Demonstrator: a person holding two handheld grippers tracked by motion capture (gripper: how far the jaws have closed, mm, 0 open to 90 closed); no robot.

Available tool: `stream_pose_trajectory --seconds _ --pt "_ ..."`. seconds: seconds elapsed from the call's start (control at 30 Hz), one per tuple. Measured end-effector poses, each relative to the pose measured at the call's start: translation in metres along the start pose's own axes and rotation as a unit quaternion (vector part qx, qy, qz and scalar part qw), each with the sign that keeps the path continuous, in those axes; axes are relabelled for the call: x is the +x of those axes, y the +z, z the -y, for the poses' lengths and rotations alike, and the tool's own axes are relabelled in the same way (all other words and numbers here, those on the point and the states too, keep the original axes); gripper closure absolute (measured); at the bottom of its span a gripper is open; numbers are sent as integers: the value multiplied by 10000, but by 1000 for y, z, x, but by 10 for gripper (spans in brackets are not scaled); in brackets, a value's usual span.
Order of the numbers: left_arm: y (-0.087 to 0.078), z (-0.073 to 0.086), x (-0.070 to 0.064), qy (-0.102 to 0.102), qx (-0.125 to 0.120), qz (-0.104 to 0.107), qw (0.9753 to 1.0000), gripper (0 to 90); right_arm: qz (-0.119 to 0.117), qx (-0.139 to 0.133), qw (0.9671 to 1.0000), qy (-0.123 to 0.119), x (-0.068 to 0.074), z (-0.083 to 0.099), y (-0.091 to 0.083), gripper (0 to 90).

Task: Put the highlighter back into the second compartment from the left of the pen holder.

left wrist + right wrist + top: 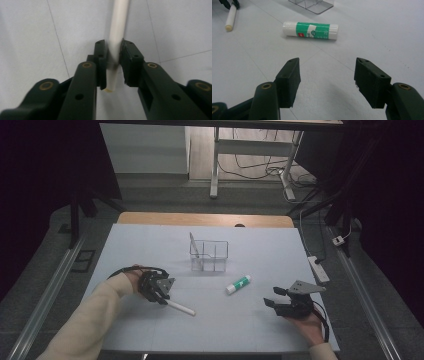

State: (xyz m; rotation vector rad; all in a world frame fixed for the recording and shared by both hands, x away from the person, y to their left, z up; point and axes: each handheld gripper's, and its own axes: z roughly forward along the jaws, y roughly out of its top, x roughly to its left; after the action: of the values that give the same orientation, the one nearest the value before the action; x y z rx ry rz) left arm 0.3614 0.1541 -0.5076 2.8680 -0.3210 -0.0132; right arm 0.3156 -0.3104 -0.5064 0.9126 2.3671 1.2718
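A pale mat (150, 245) is covering a wooden table (150, 218). Grey carpet (165, 197) is stretching beyond it, with a white desk frame (216, 165) standing at the far side and cables (260, 167) trailing beneath. A power strip (318, 268) is lying at the right. Metal rails (50, 290) are flanking the table; the edges are sitting dark.

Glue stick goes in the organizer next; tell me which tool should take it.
Right. The right tool is open and empty, aimed at the glue stick. The left tool is shut on the white pen.
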Motion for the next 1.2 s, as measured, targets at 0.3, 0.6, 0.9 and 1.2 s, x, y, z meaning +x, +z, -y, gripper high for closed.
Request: stream_pose_trajectory --seconds 0.3,0.6,0.9,1.2 --pt "0 2 -2 -25 -77 -33 10000 786 10 -15 10000 3 0 0 0 376" --pt "-2 9 -9 -404 -325 -114 9986 788 31 -32 10000 12 0 0 -1 377" --pt "-14 22 -20 -951 -988 -405 9897 787 32 -41 10000 22 0 -1 0 377" --pt "-22 24 -30 -1547 -1436 -671 9752 787 50 -49 10000 23 0 -1 0 377"
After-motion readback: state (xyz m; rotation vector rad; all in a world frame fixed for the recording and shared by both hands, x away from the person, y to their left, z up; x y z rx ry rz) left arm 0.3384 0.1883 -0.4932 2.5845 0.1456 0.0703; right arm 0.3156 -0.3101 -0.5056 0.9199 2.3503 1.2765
